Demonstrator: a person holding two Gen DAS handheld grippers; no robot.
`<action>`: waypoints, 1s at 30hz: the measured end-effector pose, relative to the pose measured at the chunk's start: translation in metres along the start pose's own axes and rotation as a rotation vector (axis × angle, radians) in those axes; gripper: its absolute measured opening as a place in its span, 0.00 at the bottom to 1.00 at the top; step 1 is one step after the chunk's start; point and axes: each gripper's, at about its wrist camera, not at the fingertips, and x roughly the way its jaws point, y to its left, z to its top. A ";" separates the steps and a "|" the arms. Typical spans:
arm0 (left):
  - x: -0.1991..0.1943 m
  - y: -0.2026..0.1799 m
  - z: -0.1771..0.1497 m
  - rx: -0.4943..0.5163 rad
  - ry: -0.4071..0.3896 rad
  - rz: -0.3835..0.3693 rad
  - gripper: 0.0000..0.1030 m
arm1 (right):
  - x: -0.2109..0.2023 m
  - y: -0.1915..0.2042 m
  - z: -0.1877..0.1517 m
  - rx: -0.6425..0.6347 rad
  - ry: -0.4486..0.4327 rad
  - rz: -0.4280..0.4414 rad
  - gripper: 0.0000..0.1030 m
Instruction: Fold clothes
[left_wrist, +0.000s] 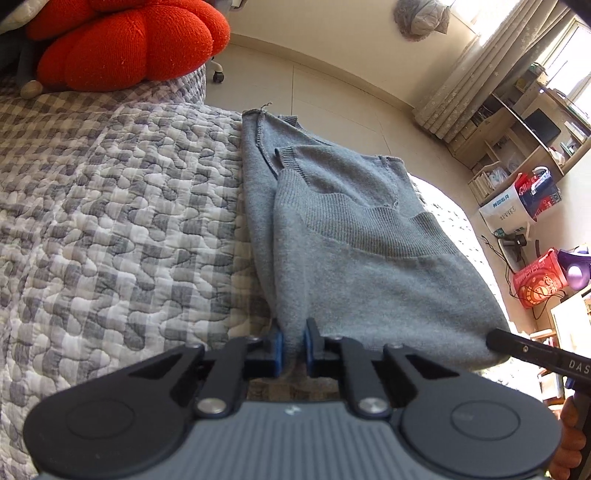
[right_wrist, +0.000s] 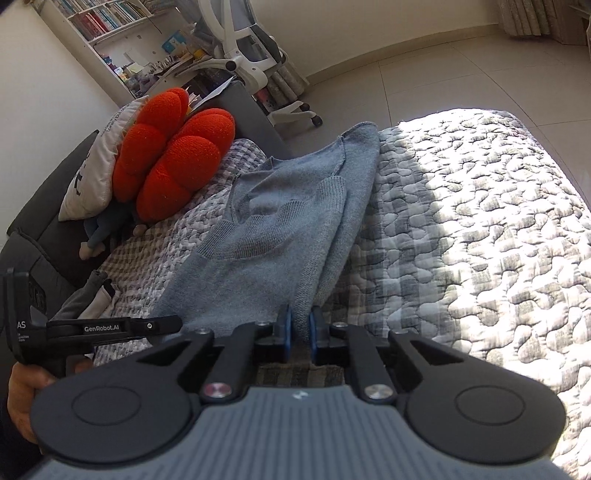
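Observation:
A grey-blue knit sweater (left_wrist: 354, 236) lies lengthwise on the quilted bed cover (left_wrist: 110, 221), its sides and sleeves folded in over the body. My left gripper (left_wrist: 293, 350) is shut on the near left corner of the sweater's bottom end, with cloth pinched between the blue pads. In the right wrist view the same sweater (right_wrist: 273, 236) stretches away, and my right gripper (right_wrist: 300, 336) is shut on its near right corner. The near end is lifted a little off the cover. The other gripper's body shows at the edge of each view.
A red knitted flower cushion (right_wrist: 170, 155) and a white pillow (right_wrist: 96, 170) sit at the head of the bed. A white office chair (right_wrist: 255, 48) and bookshelves stand beyond. Bags and boxes (left_wrist: 532, 206) clutter the floor by the desk. A hand (right_wrist: 26, 384) holds the left gripper.

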 end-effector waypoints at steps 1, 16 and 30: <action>-0.006 -0.001 -0.007 0.011 0.004 -0.013 0.10 | -0.006 0.000 -0.006 -0.009 0.007 0.006 0.12; -0.012 0.014 -0.042 0.010 0.059 -0.055 0.10 | -0.010 -0.008 -0.044 -0.028 0.112 0.035 0.13; -0.013 0.013 -0.040 0.068 0.031 0.030 0.16 | -0.010 -0.010 -0.047 -0.094 0.127 -0.056 0.18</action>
